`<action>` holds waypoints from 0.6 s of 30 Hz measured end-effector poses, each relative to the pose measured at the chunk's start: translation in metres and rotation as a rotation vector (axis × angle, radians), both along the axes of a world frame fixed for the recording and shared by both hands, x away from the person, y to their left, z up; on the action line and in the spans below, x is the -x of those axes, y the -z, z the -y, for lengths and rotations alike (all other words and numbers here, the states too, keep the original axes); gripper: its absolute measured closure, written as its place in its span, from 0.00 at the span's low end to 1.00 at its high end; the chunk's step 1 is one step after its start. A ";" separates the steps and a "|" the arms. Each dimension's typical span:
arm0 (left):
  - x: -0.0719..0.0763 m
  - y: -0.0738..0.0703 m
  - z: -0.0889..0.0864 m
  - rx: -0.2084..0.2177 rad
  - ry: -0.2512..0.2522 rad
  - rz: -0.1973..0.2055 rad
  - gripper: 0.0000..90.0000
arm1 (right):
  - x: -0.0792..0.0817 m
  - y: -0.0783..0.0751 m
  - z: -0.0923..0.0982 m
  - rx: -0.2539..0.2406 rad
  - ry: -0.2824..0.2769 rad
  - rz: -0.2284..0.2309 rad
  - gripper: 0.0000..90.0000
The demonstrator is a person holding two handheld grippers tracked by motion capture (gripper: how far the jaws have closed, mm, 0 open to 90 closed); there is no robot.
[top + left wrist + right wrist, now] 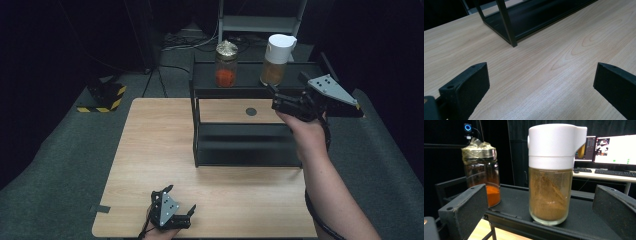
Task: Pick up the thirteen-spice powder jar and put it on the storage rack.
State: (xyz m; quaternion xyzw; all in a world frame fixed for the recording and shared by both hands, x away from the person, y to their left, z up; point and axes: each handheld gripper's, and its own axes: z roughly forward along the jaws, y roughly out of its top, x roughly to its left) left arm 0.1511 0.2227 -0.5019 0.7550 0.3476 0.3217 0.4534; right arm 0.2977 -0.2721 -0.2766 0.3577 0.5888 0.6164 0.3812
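- Desk (150, 165): a light wood top. It carries the shelf, which serves as the landmark for every position below.
- Shelf (245, 145): a black metal rack with two levels, standing on the far half of the desk. Both containers stand on its top level; the lower level appears bare.
- Jar (549, 173): a clear glass body under a tall white plastic cap with a side spout. It stands upright at the right end of the shelf's top level and is filled nearly to the cap with brown powder.
  - Handling, as a judgement: rigid, breakable, fairly heavy for its size and smooth, so it may slip.
  - Grip point: close on the glass body at mid height, below the cap. The cap may turn or lift off under load.
  - Keep it upright; the spout could let powder spill.
- Second jar (482, 175): glass, with a metal lid under crumpled film. It stands on the same level, to the left of the white-capped jar and apart from it, and holds orange-red powder in its lower part.
- Right gripper (280, 100): held in front of the shelf's right end, level with the top. Its jaws are spread wide, one to each side of the white-capped jar, and touch nothing.
- Left gripper (180, 200): near the desk's front edge, well in front of the shelf. Its jaws are spread wide over bare wood and hold nothing.
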 end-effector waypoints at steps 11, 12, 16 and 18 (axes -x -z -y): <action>0.000 -0.001 0.002 -0.015 -0.001 0.001 0.01 | 0.025 0.014 0.009 0.038 -0.025 0.019 0.00; 0.000 -0.001 0.002 -0.015 -0.002 0.001 0.01 | 0.027 0.016 0.010 0.045 -0.026 0.019 0.00; 0.000 -0.001 0.003 -0.014 -0.006 -0.001 0.01 | 0.033 0.021 0.011 0.060 -0.025 0.020 0.00; 0.000 -0.001 0.003 -0.015 -0.009 0.000 0.01 | 0.035 0.025 0.012 0.067 -0.024 0.019 0.00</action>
